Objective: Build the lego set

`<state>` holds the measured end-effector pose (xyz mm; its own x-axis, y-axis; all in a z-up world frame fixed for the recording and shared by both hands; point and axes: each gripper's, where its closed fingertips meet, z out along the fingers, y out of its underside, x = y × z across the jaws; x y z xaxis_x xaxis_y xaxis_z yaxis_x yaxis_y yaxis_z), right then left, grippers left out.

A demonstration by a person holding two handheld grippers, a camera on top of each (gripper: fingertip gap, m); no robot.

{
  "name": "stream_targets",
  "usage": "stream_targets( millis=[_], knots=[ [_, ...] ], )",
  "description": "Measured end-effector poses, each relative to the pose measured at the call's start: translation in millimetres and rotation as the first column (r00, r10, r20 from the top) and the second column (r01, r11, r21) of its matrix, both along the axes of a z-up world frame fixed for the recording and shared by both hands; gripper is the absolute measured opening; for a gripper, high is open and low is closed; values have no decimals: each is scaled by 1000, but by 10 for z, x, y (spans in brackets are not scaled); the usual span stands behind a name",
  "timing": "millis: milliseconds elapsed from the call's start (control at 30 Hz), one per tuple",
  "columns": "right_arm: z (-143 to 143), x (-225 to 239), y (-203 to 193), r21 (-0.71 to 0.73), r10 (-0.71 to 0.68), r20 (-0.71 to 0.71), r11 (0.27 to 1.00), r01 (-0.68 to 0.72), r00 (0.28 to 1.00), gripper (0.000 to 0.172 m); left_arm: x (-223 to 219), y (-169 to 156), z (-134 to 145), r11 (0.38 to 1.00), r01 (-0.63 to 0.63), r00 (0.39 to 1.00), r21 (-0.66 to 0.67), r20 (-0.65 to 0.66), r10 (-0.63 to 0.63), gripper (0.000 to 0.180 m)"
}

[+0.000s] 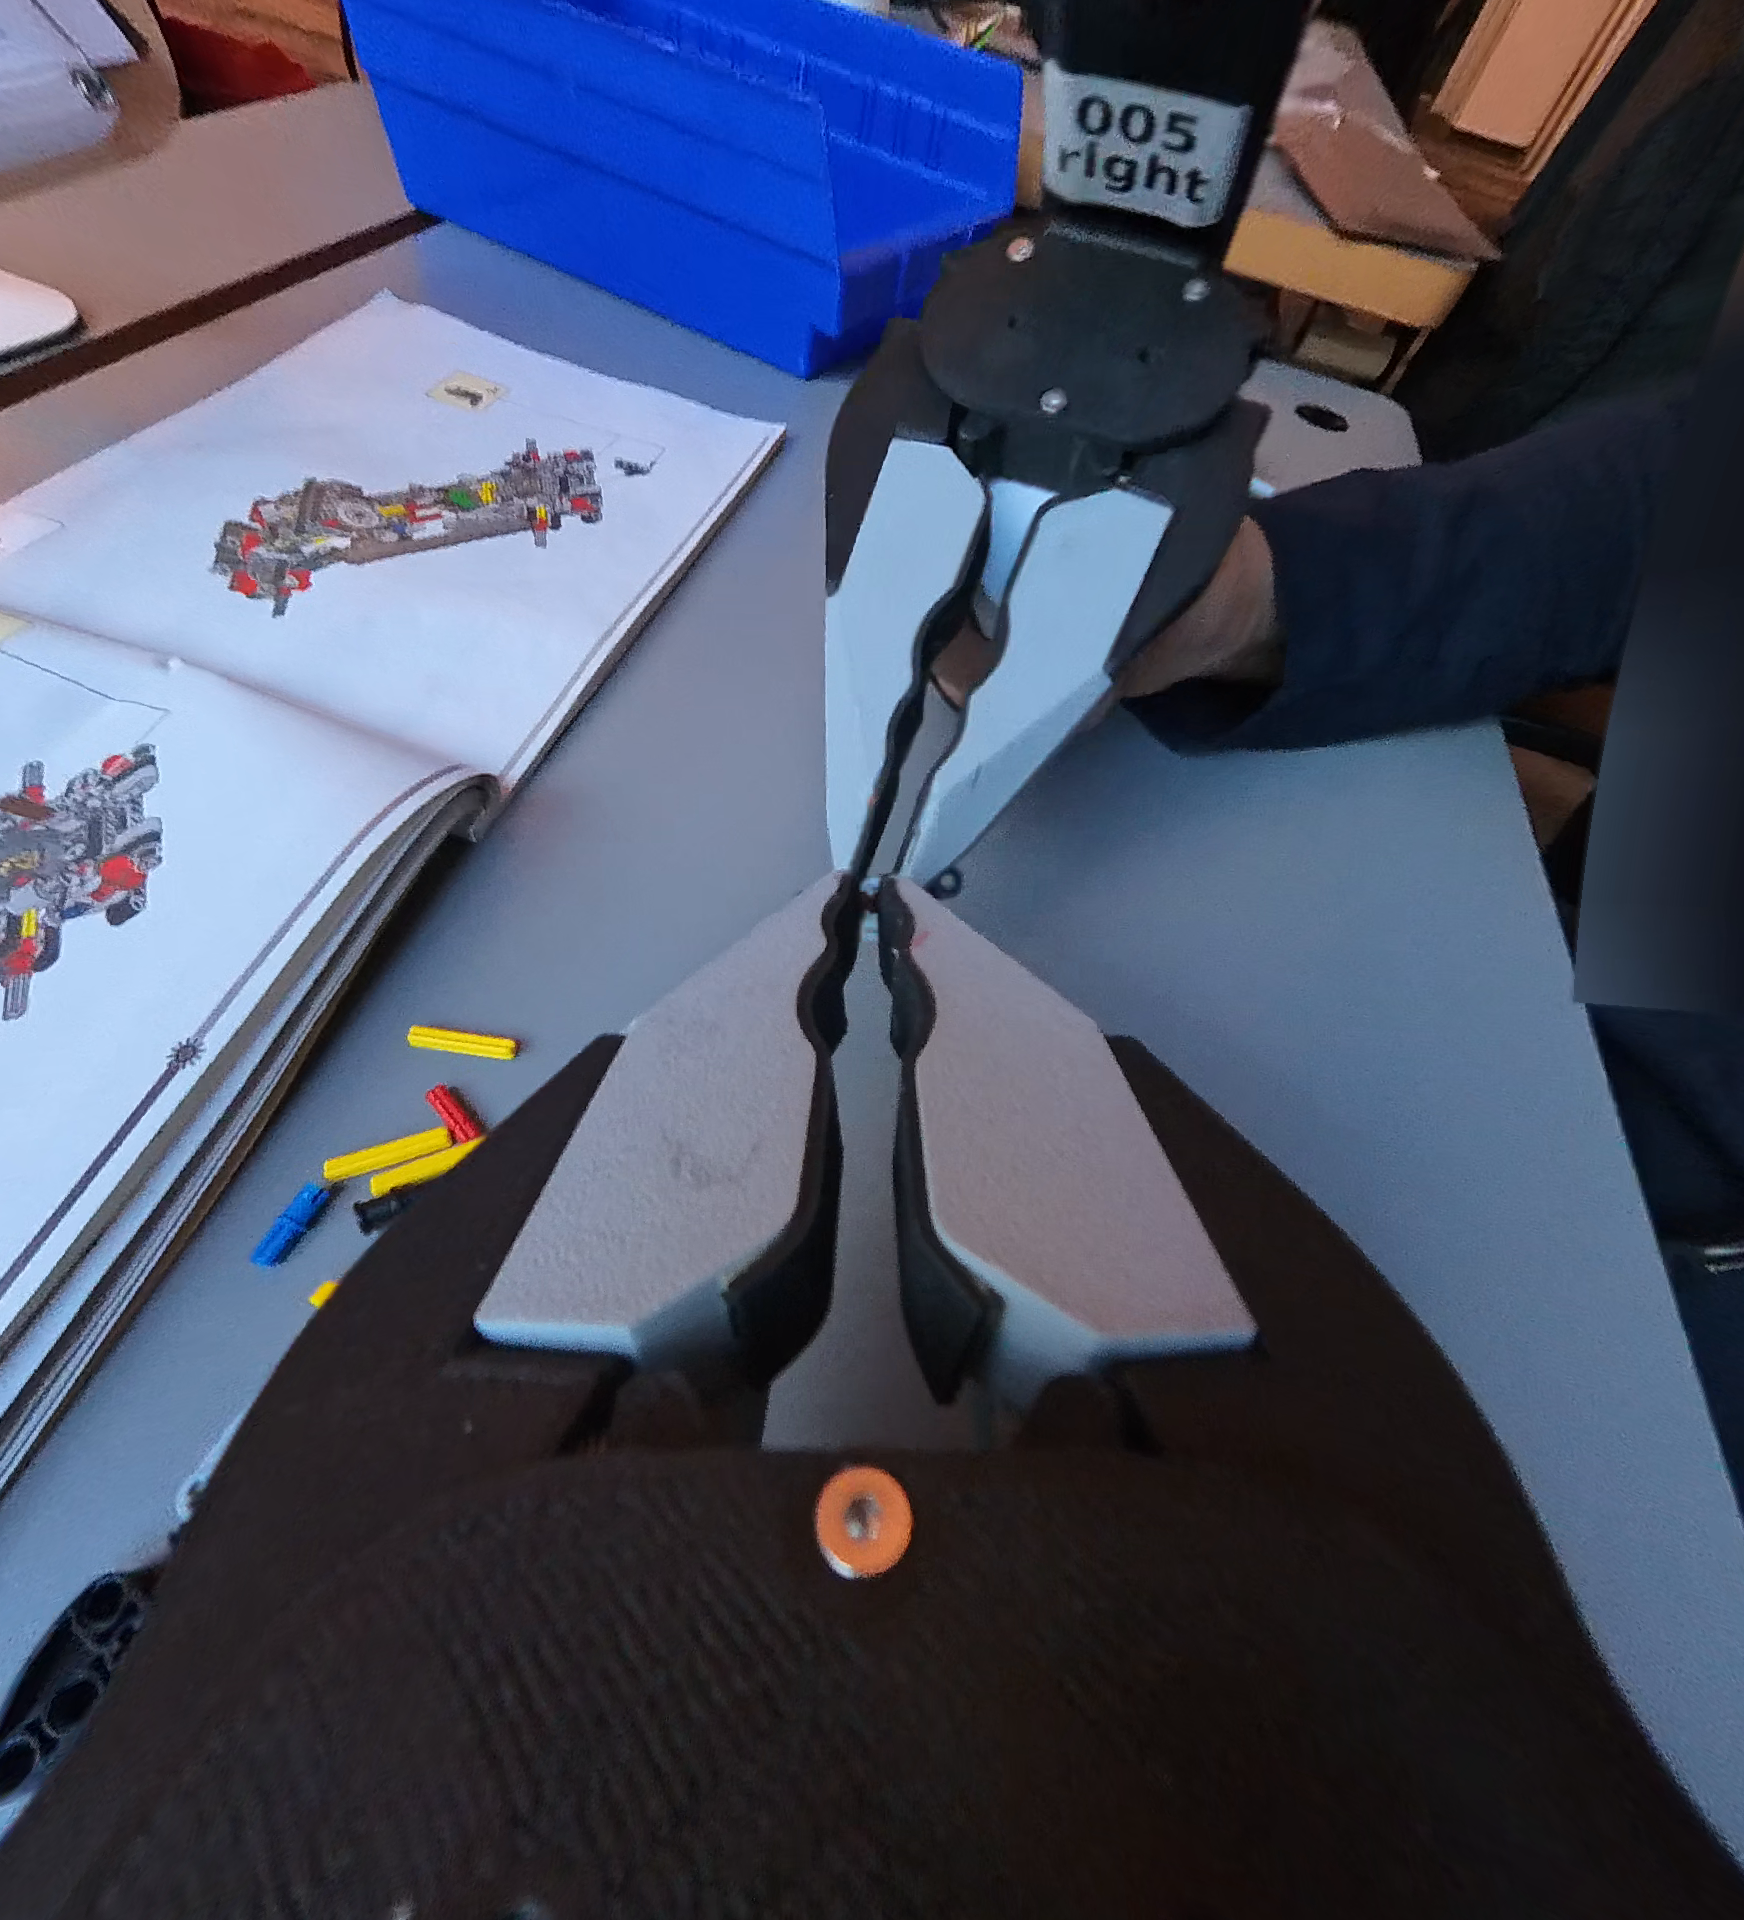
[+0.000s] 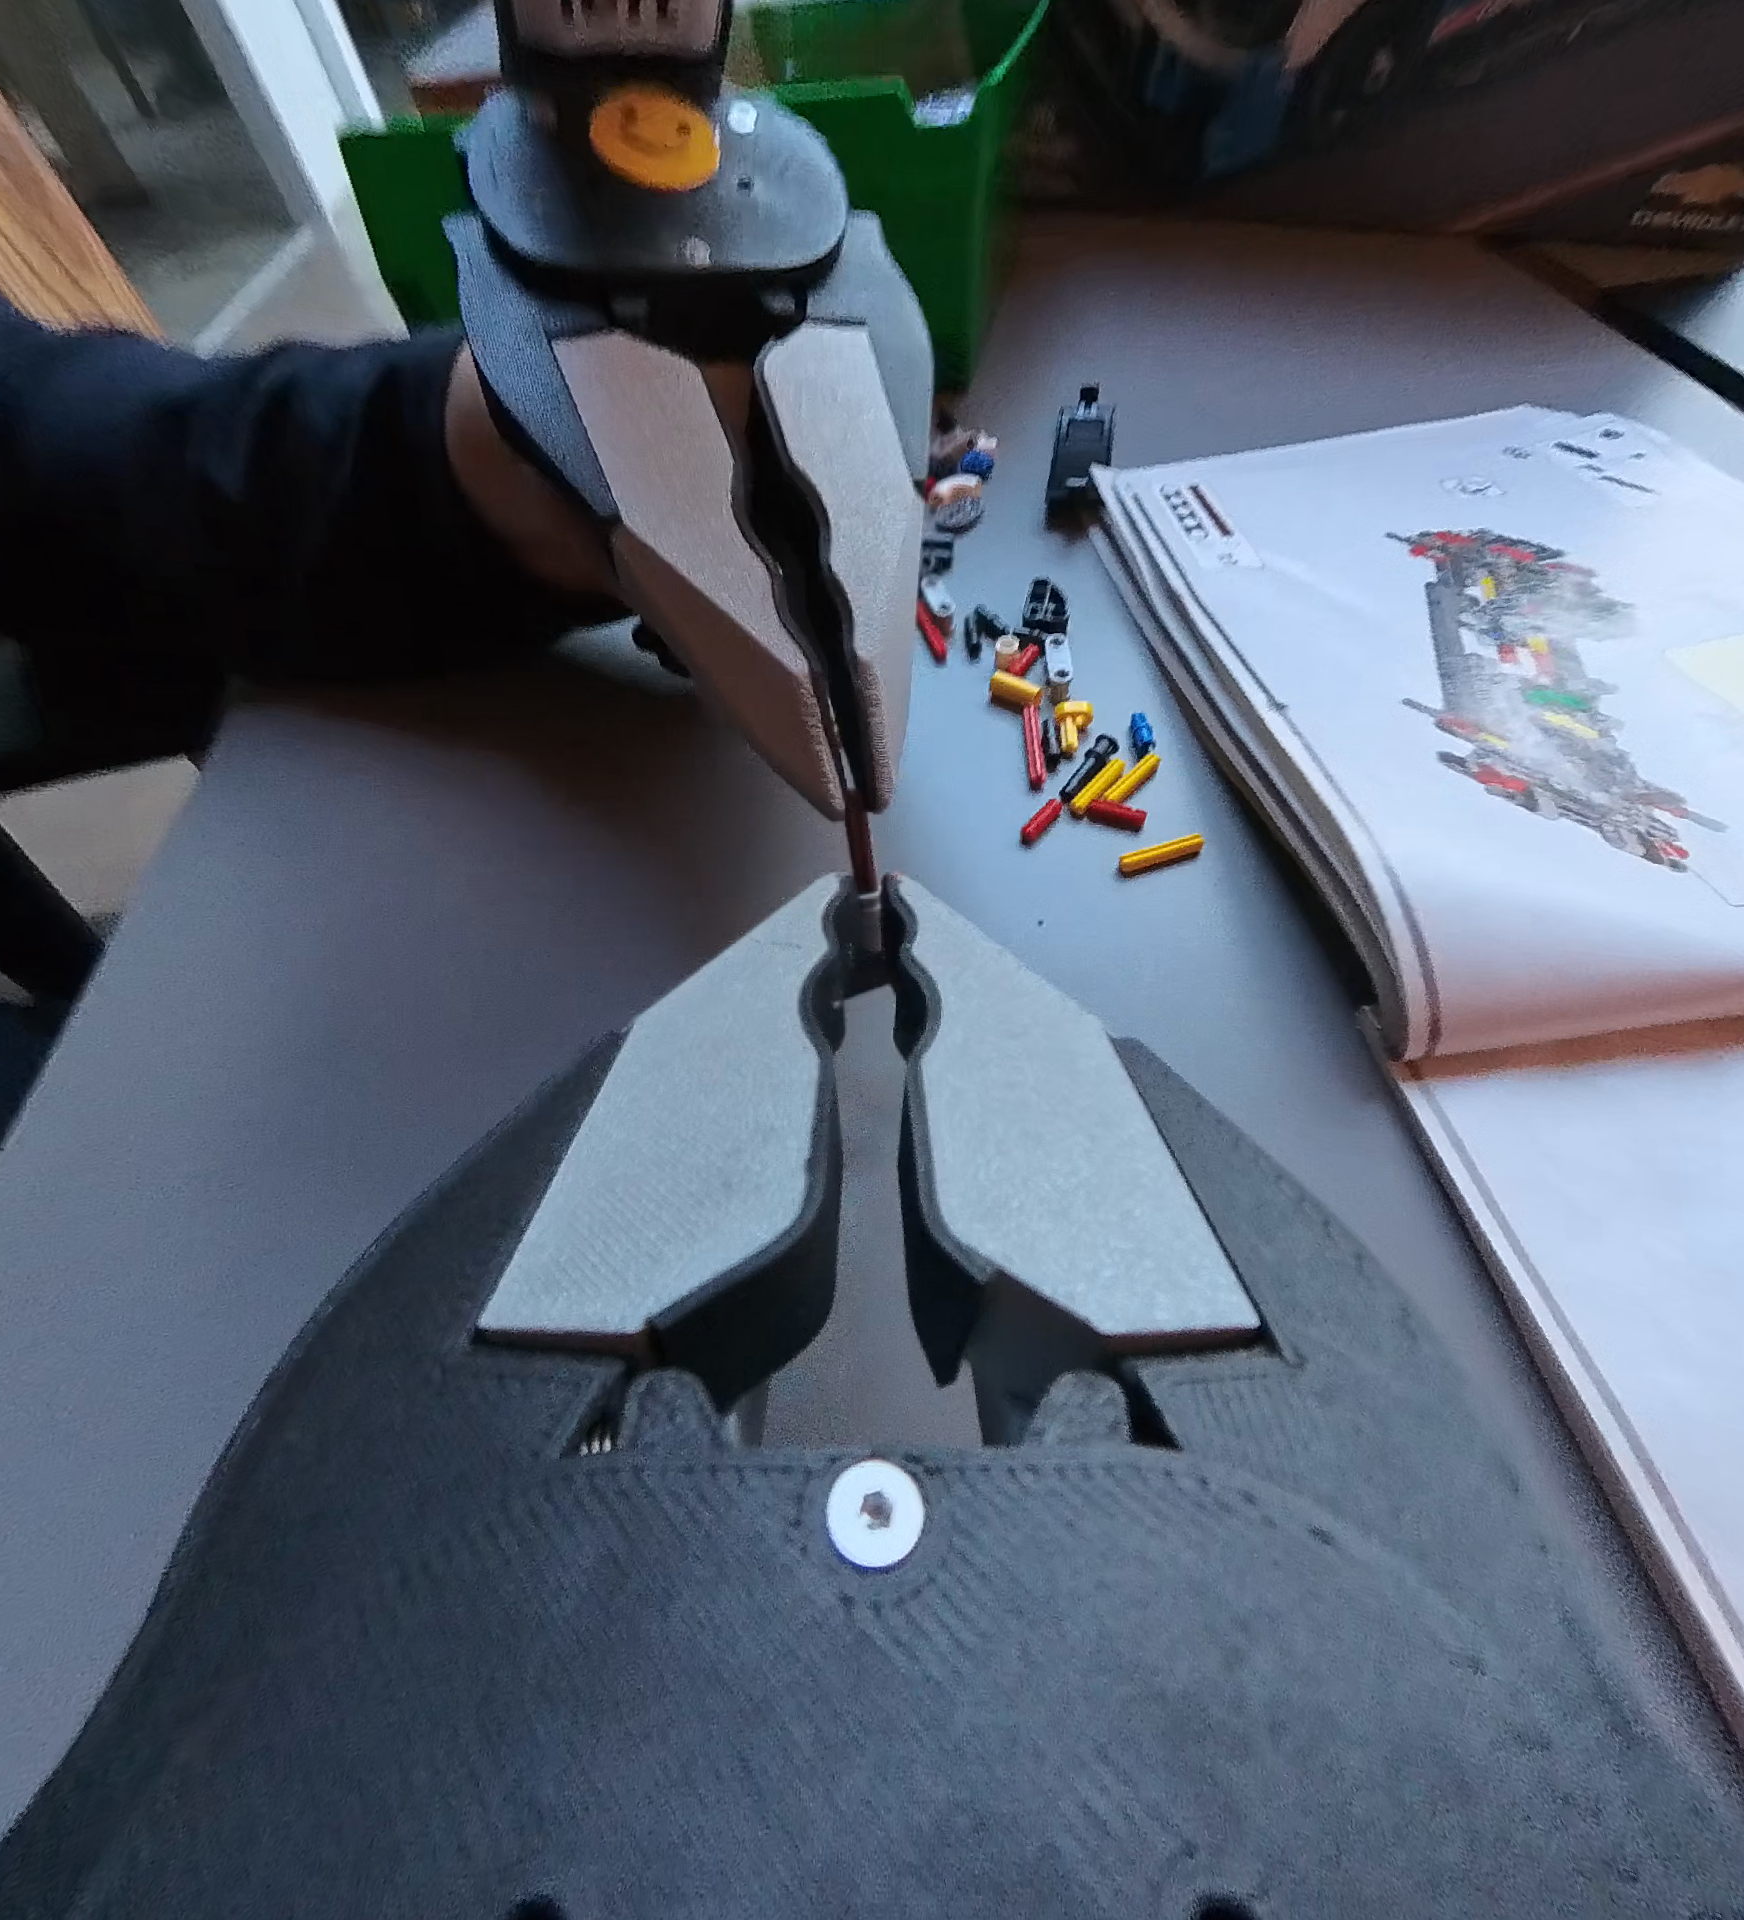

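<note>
My two grippers meet tip to tip above the grey table (image 2: 432,935). In the right wrist view my left gripper (image 2: 855,795) comes in from above, shut on a thin dark red axle (image 2: 860,847). The axle's lower end runs into a small grey sleeve piece (image 2: 866,920). My right gripper (image 2: 866,904) is shut on that sleeve piece. In the left wrist view my left gripper (image 1: 863,902) is shut, with a sliver of red and a pale piece at its tips. The right gripper (image 1: 880,847) reaches down to it from above.
An open instruction booklet (image 1: 380,582) lies on the table, also in the right wrist view (image 2: 1470,779). Loose yellow, red, blue and black pins (image 2: 1086,748) lie beside it. A blue bin (image 1: 681,177), a green bin (image 2: 909,135) and a dark box (image 2: 1419,104) stand behind.
</note>
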<state>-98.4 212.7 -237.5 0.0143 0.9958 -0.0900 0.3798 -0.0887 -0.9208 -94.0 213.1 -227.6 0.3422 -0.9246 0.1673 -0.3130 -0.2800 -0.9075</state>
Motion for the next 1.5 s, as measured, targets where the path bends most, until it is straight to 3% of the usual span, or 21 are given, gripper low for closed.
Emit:
stream_targets(
  millis=[167, 300, 400, 500, 533, 733, 867, 1000, 1200, 1500],
  knots=[
    [63, 81, 79, -98, -45, -46, 994, 40, 998, 25, -69, 125, -11, 997, -69, 997, -42, 30, 70, 1],
    [-129, 18, 98, 9, -96, 87, 995, 96, 992, 40, -22, 131, 11, 993, -71, 994, -90, 79, 79, 1],
    [-265, 4, 96, 106, -124, 180, 989, 106, 976, 27, -7, 136, 56, 994, -78, 992, -79, 97, 85, 1],
    [-238, 21, 108, 168, -137, 170, 980, 108, 976, 1, -75, 202, 85, 990, -113, 986, -81, 111, 121, 2],
    [-220, 27, 118, 174, -141, 159, 978, 112, 977, 0, -94, 221, 97, 988, -120, 983, -96, 125, 131, 2],
    [-210, 42, 142, 103, -134, 142, 987, 120, 981, 1, -110, 246, 90, 985, -128, 980, -113, 135, 143, 2],
    [-189, 38, 133, 88, -123, 128, 990, 112, 984, 26, -119, 248, 45, 986, -136, 985, -95, 98, 145, 2],
    [-13, 9, 101, 92, -114, 26, 990, 112, 993, 19, -77, 216, 8, 990, -128, 990, -57, 48, 131, 2],
    [-112, -44, 102, 145, -117, 84, 984, 104, 989, 4, -10, 147, -28, 995, -96, 995, -32, 4, 96, 1],
    [-111, -67, 117, 193, -122, 108, 976, 99, 987, 3, 38, 127, 25, 993, -118, 993, 3, -12, 118, 0]
  ],
)
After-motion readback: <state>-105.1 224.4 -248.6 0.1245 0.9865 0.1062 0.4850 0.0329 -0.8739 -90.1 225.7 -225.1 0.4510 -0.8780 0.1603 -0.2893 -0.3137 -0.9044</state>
